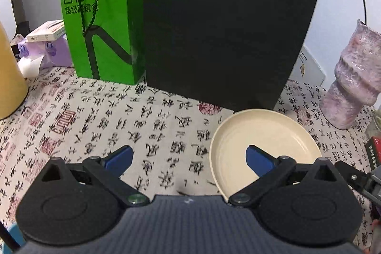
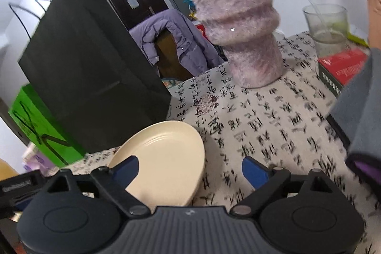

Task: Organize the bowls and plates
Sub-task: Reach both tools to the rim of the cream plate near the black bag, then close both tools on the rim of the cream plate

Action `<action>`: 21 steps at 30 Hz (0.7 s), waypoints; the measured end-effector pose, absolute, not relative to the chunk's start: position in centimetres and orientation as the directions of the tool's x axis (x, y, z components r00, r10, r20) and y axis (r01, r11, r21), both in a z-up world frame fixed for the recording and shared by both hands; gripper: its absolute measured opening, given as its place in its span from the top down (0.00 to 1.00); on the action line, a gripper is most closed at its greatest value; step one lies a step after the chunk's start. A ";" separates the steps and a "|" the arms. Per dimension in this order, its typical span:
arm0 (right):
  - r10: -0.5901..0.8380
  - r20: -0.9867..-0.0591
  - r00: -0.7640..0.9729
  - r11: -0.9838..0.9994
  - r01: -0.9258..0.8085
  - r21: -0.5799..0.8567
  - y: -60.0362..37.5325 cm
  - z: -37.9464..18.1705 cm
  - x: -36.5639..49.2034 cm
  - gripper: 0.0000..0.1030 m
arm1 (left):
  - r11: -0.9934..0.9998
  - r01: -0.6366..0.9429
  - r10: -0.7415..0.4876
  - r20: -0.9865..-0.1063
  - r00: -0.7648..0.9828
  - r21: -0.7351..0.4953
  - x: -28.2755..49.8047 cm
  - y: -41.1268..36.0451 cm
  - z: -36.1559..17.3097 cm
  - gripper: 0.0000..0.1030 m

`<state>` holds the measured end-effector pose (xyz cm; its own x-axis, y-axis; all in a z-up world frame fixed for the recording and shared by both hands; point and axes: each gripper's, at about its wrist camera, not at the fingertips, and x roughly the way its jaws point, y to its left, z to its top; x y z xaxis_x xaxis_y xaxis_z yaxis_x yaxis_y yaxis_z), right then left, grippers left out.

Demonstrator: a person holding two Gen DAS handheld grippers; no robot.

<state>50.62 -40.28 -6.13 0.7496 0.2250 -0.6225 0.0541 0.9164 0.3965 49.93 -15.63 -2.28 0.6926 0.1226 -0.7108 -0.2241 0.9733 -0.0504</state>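
Note:
A cream plate [image 1: 262,135] lies flat on the calligraphy-print tablecloth [image 1: 142,116], just in front of a black paper bag. My left gripper [image 1: 188,158] is open; its right blue finger [image 1: 258,160] hangs over the plate's near part and its left finger over bare cloth. In the right wrist view the same plate [image 2: 166,154] sits low and left. My right gripper [image 2: 190,169] is open, its left finger [image 2: 126,169] above the plate and its right finger over the cloth. Neither gripper holds anything.
A black paper bag [image 1: 226,23] and a green paper bag [image 1: 102,16] stand behind the plate. A pink-grey textured vase [image 2: 235,20] stands to the right, with a glass jar [image 2: 327,23] and a red box [image 2: 343,66] beyond. A grey sleeve [image 2: 362,111] enters at right.

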 end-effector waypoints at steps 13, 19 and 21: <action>0.264 -0.690 0.674 0.919 0.040 0.392 -39.5 -8.4 53.9 0.49 | 0.975 -0.211 0.078 -0.785 0.615 -0.069 53.9 -16.4 -7.0 0.19; 0.294 -0.701 0.650 0.907 0.041 0.419 -39.7 -9.1 54.1 0.77 | 0.978 -0.203 0.087 -0.801 0.592 -0.044 54.6 -17.3 -7.8 0.32; 0.302 -0.704 0.643 0.905 0.038 0.423 -39.8 -9.2 54.1 0.81 | 0.978 -0.203 0.086 -0.812 0.577 -0.040 55.0 -17.4 -8.1 0.44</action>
<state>54.09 -39.77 -9.24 0.6434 0.3015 -0.7037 0.0383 0.9054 0.4229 54.97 -17.44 -8.08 0.5768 0.0862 -0.8123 -0.2032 0.9783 -0.0405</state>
